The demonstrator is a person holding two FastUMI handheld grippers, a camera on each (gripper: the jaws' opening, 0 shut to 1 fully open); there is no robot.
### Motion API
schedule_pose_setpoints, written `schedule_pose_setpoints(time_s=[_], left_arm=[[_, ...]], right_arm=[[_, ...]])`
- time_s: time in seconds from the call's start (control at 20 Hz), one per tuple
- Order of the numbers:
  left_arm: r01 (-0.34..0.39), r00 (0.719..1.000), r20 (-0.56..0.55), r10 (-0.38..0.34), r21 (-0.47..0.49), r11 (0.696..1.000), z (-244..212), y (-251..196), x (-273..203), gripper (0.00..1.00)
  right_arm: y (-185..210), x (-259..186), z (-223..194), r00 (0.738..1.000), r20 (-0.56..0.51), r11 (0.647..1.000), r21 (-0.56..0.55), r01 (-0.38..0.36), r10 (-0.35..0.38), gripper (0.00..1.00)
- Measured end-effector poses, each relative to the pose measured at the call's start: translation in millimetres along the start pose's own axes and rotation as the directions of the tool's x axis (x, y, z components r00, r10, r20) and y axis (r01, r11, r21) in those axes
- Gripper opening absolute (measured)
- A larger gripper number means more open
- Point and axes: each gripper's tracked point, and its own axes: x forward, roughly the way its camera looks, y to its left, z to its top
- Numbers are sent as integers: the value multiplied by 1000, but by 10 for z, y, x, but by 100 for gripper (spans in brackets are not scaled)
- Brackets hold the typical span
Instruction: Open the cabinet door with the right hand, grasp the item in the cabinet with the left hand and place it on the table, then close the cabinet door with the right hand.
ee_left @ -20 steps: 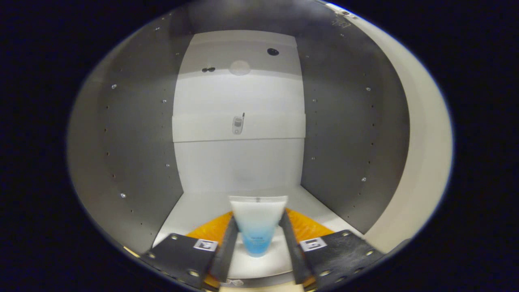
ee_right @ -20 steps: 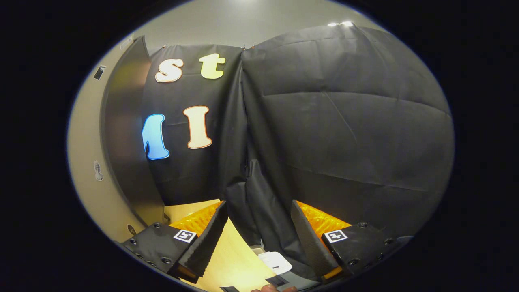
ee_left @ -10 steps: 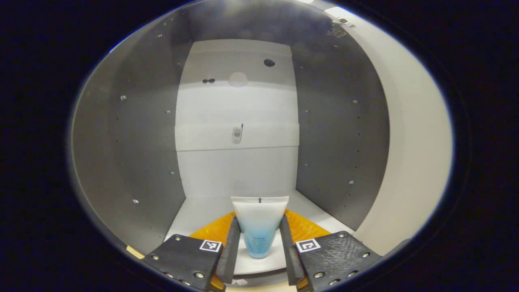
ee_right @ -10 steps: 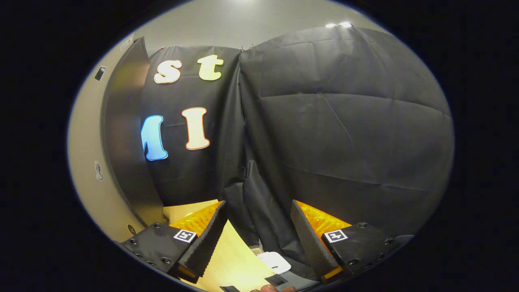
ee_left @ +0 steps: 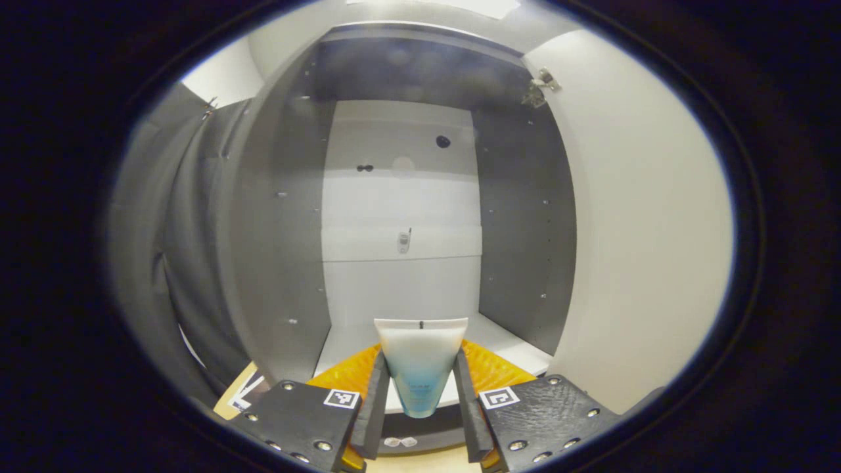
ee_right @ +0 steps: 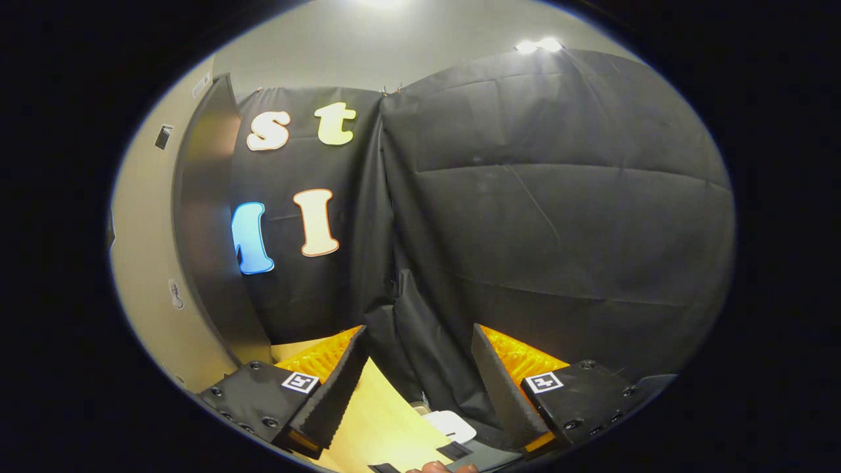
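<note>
In the left gripper view, a white tube fading to blue (ee_left: 419, 364) stands cap down between my left gripper's (ee_left: 418, 384) fingers, which press on both its sides. It hangs in front of the open cabinet (ee_left: 401, 217), just outside the white cabinet floor (ee_left: 506, 345). The open door's pale inner face (ee_left: 650, 230) rises on the right. In the right gripper view, my right gripper (ee_right: 417, 358) is open with nothing between its fingers, held over the wooden table (ee_right: 381, 420) beside the door's edge (ee_right: 204, 217).
The cabinet has grey side walls and a white back panel (ee_left: 402, 197) with a small sticker. Black cloth hangs behind the table. A small white object (ee_right: 450, 424) and dark items lie at the table's near edge, beside a fingertip (ee_right: 433, 467).
My left gripper has drawn back out of the cabinet with the tube; the cabinet looks smaller and its outer left side and the cloth now show. The right gripper has barely shifted.
</note>
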Motion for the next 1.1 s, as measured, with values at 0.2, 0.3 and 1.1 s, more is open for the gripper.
schedule_pose_setpoints(time_s=[0.2,0.3,1.1], left_arm=[[-41,999,-11,41,-27,999,-334,343,-351,53],[-67,997,-30,66,-49,997,-612,564,-523,52],[-87,986,-144,85,-8,996,-3005,1136,-2052,51]], right_arm=[[85,-176,17,1000,6,1000,-15,2,-2,96],[145,-268,30,1000,8,1000,-12,-4,4,96],[-167,-890,-273,994,17,993,39,107,-108,98]])
